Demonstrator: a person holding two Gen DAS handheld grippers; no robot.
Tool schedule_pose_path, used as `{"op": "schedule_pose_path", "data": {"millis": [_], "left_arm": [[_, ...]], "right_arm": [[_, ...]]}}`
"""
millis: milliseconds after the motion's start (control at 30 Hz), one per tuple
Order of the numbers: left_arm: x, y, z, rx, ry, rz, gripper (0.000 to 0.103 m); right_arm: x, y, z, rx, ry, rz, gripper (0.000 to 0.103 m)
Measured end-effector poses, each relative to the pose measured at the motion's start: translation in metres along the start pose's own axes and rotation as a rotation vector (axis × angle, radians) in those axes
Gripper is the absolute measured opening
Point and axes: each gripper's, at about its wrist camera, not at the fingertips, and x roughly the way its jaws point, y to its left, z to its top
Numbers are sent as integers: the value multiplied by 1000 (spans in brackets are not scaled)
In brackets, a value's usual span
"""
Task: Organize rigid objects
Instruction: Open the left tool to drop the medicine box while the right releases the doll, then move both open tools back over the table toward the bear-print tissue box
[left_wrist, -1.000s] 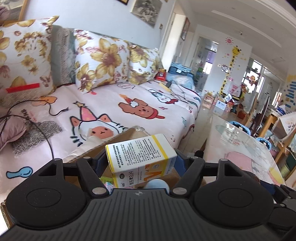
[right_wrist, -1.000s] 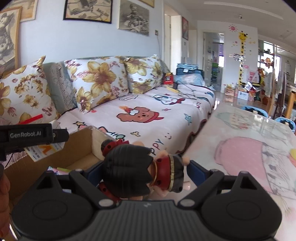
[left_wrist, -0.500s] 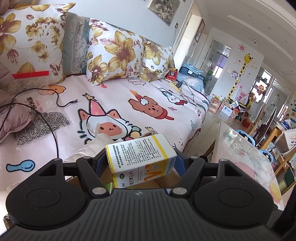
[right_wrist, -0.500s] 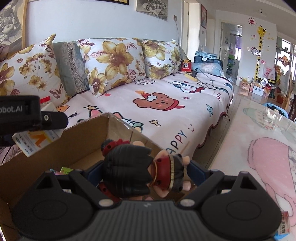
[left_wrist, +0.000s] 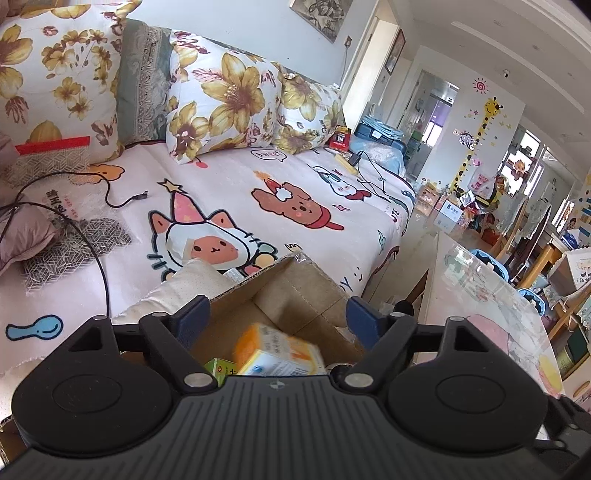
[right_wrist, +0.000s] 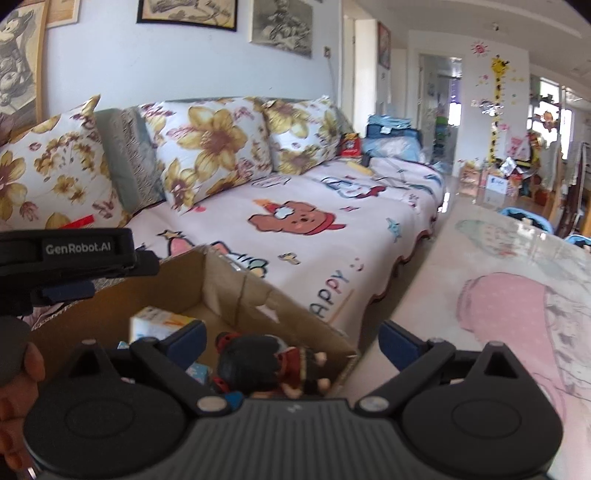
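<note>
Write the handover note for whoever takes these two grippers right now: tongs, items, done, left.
Left tongs: jaws have just been opening, now wide, nothing between the pads. The yellow-and-white medicine carton shows blurred below them, inside the cardboard box.
Right tongs: jaws have just been opening, now wide. The black-haired doll lies below them in the same box, clear of the pads.
Done: both items are released into the box, which sits by the sofa. A green packet is in there too.
Left: lift both grippers clear. No further loose items are in view, so look round the glass-topped table.
</note>
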Motion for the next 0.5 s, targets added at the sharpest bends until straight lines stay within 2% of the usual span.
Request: {"op": "schedule_pose_path", "data": {"millis": [167, 500], "left_arm": [[2, -2, 0, 21, 5, -10, 99], [6, -10, -5, 117, 3, -31, 99]], "right_arm": [[-21, -6, -12, 5, -33, -86, 100], [-53, -15, -37, 0, -74, -155, 100]]}}
